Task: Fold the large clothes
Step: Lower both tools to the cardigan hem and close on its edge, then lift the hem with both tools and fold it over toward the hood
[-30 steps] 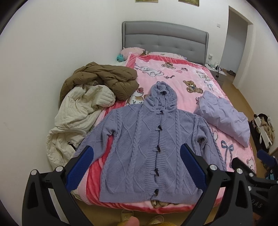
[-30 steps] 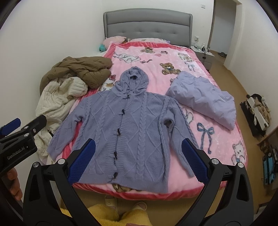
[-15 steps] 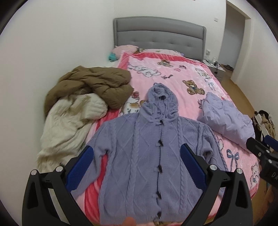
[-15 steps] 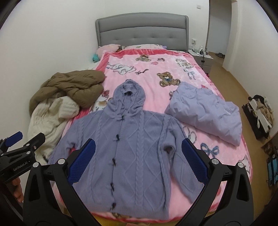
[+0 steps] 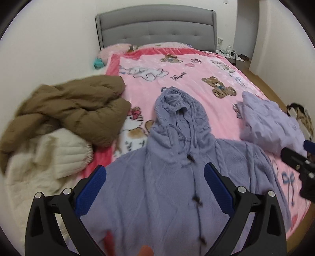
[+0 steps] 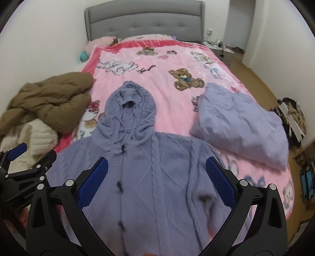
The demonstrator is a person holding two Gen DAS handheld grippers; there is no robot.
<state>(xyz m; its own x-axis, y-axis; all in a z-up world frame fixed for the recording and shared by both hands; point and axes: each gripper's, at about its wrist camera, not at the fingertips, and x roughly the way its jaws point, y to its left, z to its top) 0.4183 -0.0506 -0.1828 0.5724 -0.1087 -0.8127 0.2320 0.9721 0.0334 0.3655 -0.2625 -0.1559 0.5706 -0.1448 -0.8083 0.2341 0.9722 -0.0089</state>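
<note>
Left gripper (image 5: pixel 155 177): fingers spread wide, holding nothing and touching nothing. Its blue pads (image 5: pixel 92 187) frame the chest of the cardigan (image 5: pixel 167 187) at lower centre of the left view. Right gripper (image 6: pixel 156 173): fingers likewise spread wide and empty, framing the cardigan's front panel at lower centre of the right view. Both hang above the fabric; contact cannot be confirmed, and the lower frame is blurred.

The cardigan lies flat on the bed (image 6: pixel 157 65), front up, buttons closed, hood (image 6: pixel 130 102) pointing toward the headboard (image 6: pixel 145 17) at top centre, sleeves running toward the lower corners. This layout likely serves folding: a flat, spread garment gives clear sleeve and hem lines. The wide opening suits taking a thick knit edge.

At centre right lies a lilac garment (image 6: pixel 242 130), apparently already folded. At centre left, a brown coat (image 5: pixel 69 110) rests on a cream coat (image 5: pixel 45 157), unfolded, probably awaiting their turn.

Judgement: the fold has not begun; the approach to a grasp point is under way.
</note>
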